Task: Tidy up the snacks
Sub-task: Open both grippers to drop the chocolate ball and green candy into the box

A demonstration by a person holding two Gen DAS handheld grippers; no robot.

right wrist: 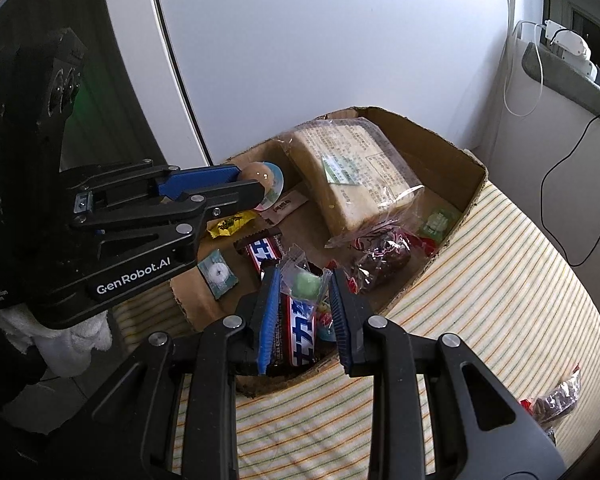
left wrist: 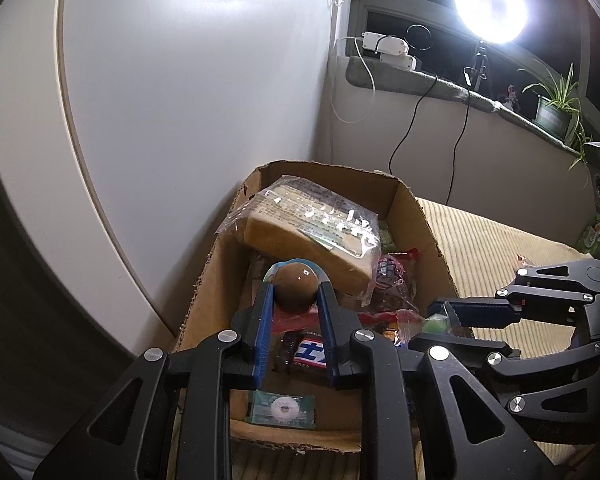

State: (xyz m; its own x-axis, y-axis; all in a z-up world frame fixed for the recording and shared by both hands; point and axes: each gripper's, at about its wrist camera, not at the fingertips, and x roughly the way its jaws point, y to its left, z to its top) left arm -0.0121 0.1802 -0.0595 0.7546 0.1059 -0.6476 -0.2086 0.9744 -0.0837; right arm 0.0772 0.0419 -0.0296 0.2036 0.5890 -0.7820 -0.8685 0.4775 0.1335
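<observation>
Your left gripper (left wrist: 296, 286) hangs over the near half of the cardboard box (left wrist: 420, 216), its blue pads clamped on a round brown jelly cup (left wrist: 295, 289) with a pale blue lid rim. From the right wrist view the same gripper (right wrist: 256, 186) reaches in from the left, the cup (right wrist: 260, 176) pinched at its tip above the box floor, clear of the snacks below.

Your right gripper (right wrist: 305, 280) stands at the box's near right corner, jaws narrow and pressed on a clear wrapper holding a green candy (right wrist: 306, 284). In the left wrist view that gripper (left wrist: 440, 322) comes in from the right with the green candy (left wrist: 436, 325) at its tip, just over the box's right wall.

Inside the box (right wrist: 452, 156) a wrapped loaf of bread (right wrist: 352, 172) lies tilted against the far end. Beside its near end sits a bag of dark red snacks (right wrist: 380, 260), and a small green packet (right wrist: 438, 222) rests by the right wall. A chocolate bar in a blue, white and red wrapper (right wrist: 264, 250) lies mid-floor, with another like it (right wrist: 300, 332) directly under your right gripper. A yellow candy (right wrist: 228, 224), a brown sachet (right wrist: 286, 204) and a green packet with a white ring (right wrist: 218, 274) lie along the left side.

The box rests on a striped cloth (right wrist: 500, 280), where one more dark snack bag (right wrist: 556, 396) lies well apart at the right edge.
</observation>
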